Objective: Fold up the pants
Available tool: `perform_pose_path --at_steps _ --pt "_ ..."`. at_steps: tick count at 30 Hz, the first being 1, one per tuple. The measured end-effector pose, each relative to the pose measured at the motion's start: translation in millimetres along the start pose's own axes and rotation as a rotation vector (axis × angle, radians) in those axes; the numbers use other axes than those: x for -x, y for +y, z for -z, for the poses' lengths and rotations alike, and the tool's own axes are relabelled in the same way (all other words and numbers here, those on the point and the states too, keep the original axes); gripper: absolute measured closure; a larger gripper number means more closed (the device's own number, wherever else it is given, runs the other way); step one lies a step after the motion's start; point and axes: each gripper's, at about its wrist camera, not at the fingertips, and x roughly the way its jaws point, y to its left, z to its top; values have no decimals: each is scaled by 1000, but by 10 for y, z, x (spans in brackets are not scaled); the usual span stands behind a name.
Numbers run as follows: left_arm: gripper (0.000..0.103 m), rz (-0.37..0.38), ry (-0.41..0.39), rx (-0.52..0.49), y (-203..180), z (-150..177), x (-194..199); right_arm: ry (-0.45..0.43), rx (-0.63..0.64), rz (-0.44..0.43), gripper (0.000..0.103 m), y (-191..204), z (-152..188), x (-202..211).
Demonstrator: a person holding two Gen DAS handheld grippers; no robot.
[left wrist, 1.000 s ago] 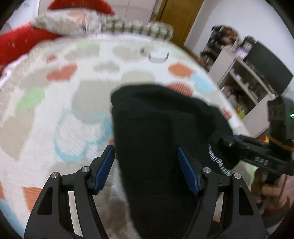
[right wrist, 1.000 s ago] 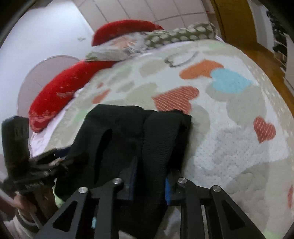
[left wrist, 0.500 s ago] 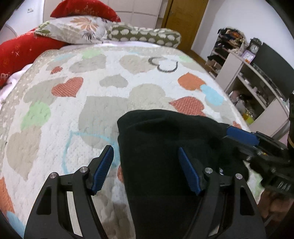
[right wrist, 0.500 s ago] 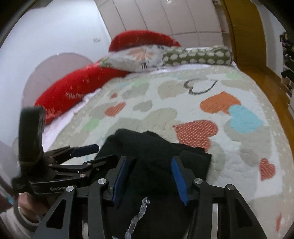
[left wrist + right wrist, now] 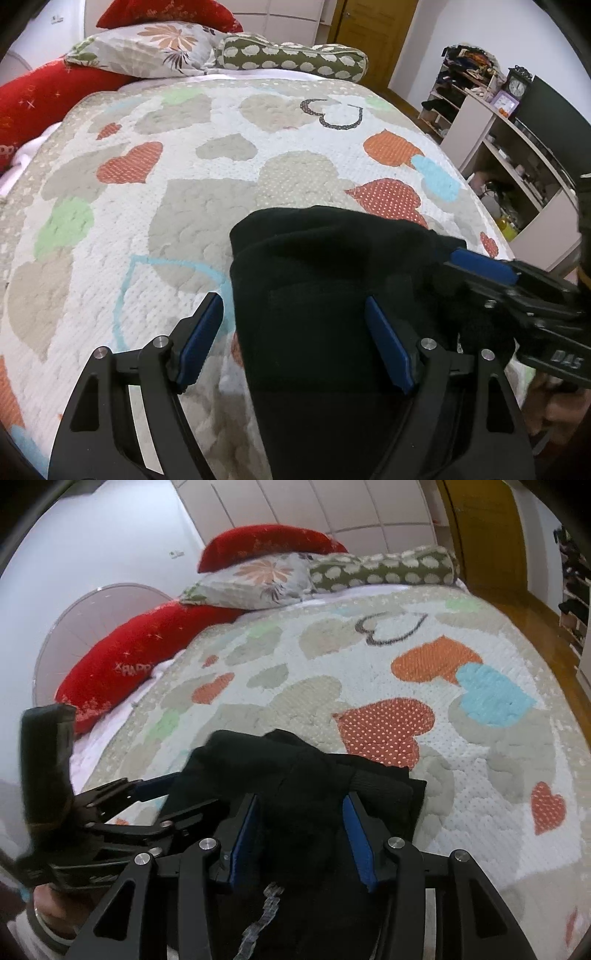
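The black pants (image 5: 325, 295) lie folded in a thick bundle on the heart-patterned bedspread (image 5: 184, 177). My left gripper (image 5: 295, 339) is open, its blue pads straddling the bundle's left edge. In the right wrist view the pants (image 5: 295, 775) sit between the open blue pads of my right gripper (image 5: 301, 836), with a clear plastic strip hanging near the camera. The right gripper also shows in the left wrist view (image 5: 487, 273) at the bundle's right side, and the left gripper shows in the right wrist view (image 5: 147, 797) at the left.
Red cushions (image 5: 122, 672), a floral pillow (image 5: 147, 48) and a green bolster (image 5: 291, 59) line the head of the bed. Shelves with clutter (image 5: 517, 155) stand to the right of the bed. A wooden door (image 5: 369, 33) is beyond.
My right gripper has opened and let go of the pants. Both grippers have drawn back and the bundle now rests on the bedspread.
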Motion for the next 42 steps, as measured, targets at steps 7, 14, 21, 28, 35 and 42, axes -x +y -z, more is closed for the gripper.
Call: perform_pose_path --at_steps 7,14,21,28,35,42 --pt "23 -16 -24 -21 -68 125 259 24 42 5 55 181 226 232" --pt "23 -6 -40 -32 -116 243 395 30 55 16 55 250 430 332" --pt "23 14 3 -22 -123 381 213 52 29 46 55 120 566 197" --pt "23 33 -6 -14 -130 423 149 41 34 51 53 84 601 122" --pt "23 28 -23 -18 -153 440 162 45 15 37 53 63 582 161" --pt "23 28 -28 -13 -158 445 171 41 0 17 52 74 613 303"
